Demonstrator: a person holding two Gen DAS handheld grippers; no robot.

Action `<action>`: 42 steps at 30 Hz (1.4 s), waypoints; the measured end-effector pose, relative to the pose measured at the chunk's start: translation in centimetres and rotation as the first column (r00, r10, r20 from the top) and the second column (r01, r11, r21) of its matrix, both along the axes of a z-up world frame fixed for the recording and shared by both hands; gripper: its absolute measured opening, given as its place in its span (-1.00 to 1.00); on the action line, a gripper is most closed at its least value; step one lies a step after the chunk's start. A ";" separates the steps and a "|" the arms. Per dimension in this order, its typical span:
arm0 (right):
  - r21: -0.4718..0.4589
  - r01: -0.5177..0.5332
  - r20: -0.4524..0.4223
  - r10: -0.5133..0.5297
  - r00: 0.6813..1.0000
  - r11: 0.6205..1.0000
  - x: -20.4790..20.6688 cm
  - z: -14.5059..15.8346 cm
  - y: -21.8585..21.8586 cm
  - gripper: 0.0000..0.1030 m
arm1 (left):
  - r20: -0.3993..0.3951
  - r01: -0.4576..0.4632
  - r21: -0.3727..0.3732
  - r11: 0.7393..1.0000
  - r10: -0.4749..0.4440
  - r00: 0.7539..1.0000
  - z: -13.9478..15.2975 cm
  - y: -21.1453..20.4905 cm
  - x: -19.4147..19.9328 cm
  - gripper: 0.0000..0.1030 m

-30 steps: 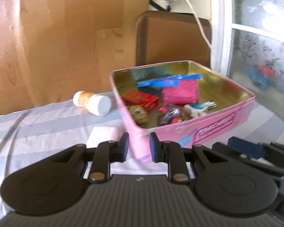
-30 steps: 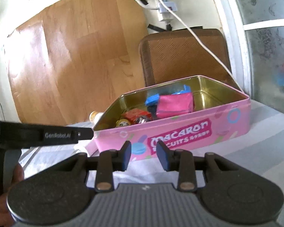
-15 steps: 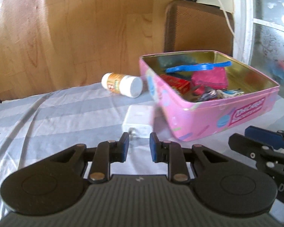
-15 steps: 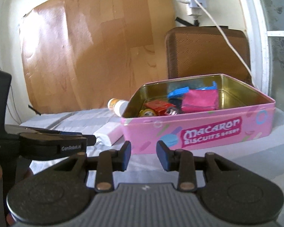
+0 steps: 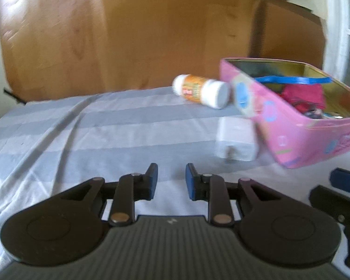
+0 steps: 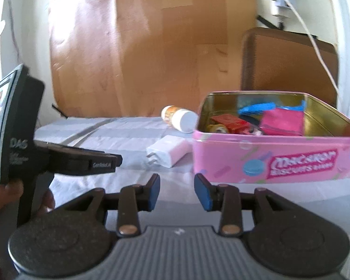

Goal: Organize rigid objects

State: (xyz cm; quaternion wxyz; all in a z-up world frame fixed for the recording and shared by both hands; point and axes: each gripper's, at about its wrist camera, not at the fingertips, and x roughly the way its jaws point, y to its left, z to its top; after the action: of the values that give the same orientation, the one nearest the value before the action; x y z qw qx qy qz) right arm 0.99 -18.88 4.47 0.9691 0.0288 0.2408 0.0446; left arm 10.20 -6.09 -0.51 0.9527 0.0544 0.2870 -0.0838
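Note:
A pink biscuit tin [image 5: 291,137] [image 6: 280,158] stands open on the striped cloth, holding a red box [image 6: 231,122], a magenta pouch [image 6: 282,121], a blue item [image 6: 256,108] and other small things. A white charger block [image 5: 235,140] [image 6: 168,150] lies just left of the tin. A white and orange pill bottle [image 5: 201,91] [image 6: 179,117] lies on its side behind it. My left gripper [image 5: 171,182] is open and empty, low over the cloth, left of the charger. My right gripper [image 6: 176,192] is open and empty in front of the tin's left corner.
A striped grey cloth [image 5: 81,135] covers the table. A wooden board [image 5: 128,35] leans at the back, with a brown chair back [image 6: 289,63] and a white cable [image 6: 315,35] behind the tin. The left gripper's body [image 6: 58,158] shows at the left of the right wrist view.
Both grippers have swung left and back from the tin. The charger and bottle have come into fuller view. Both stay open and empty.

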 end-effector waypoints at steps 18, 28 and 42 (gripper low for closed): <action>-0.453 -0.191 -0.035 0.197 0.980 0.871 8.8 -1.5 7.3 -0.19 | -0.042 -0.077 -0.197 0.977 0.070 0.997 -0.9 4.1 1.5 -0.31; -0.577 -0.374 -0.265 0.266 0.927 0.726 14.2 -1.1 8.6 0.68 | -0.040 -0.073 -0.208 0.975 0.066 0.997 -1.0 4.5 1.6 -0.23; -0.446 -0.532 -0.492 0.299 0.818 0.720 16.6 0.5 7.8 0.17 | -0.042 -0.084 -0.227 0.970 0.076 0.996 -0.8 4.7 1.7 -0.09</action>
State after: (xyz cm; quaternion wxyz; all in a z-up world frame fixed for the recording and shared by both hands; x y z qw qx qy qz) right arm 17.62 -11.07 4.94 0.8292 -0.3070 0.4287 0.1854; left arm 11.86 -1.35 -1.32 0.9503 -0.0687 0.2932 -0.0786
